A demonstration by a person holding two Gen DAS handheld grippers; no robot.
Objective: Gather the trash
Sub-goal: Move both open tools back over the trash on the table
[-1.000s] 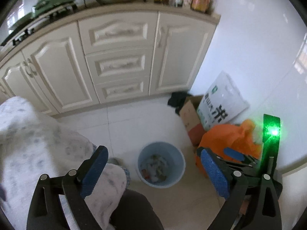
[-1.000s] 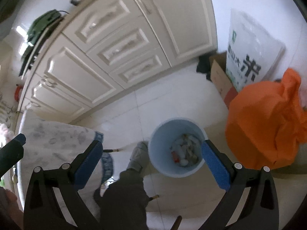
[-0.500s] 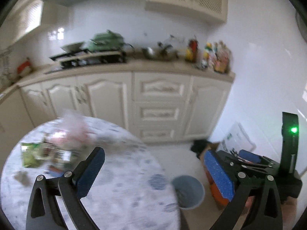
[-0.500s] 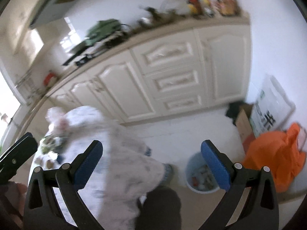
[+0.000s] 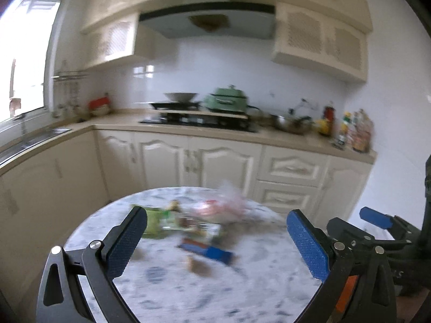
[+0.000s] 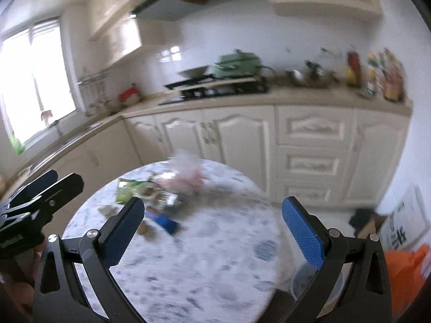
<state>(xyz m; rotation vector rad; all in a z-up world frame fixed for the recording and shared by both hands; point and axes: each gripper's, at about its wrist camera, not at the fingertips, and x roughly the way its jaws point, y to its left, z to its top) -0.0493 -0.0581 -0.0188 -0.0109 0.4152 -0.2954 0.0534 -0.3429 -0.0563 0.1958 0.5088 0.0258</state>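
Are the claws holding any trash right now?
No. The left claw and right claw are both wide open and empty; the wrappers lie on the round table.

Almost nothing is reading clearly here, as both views are smearing with motion. Large black characters are showing on a white sack (image 6: 406, 226) leaning against the wall at the right edge of the right wrist view, but they are blurring too much to read. The wrappers (image 5: 164, 222) lying on the desk (image 5: 242, 290) are showing coloured print that is not legible.
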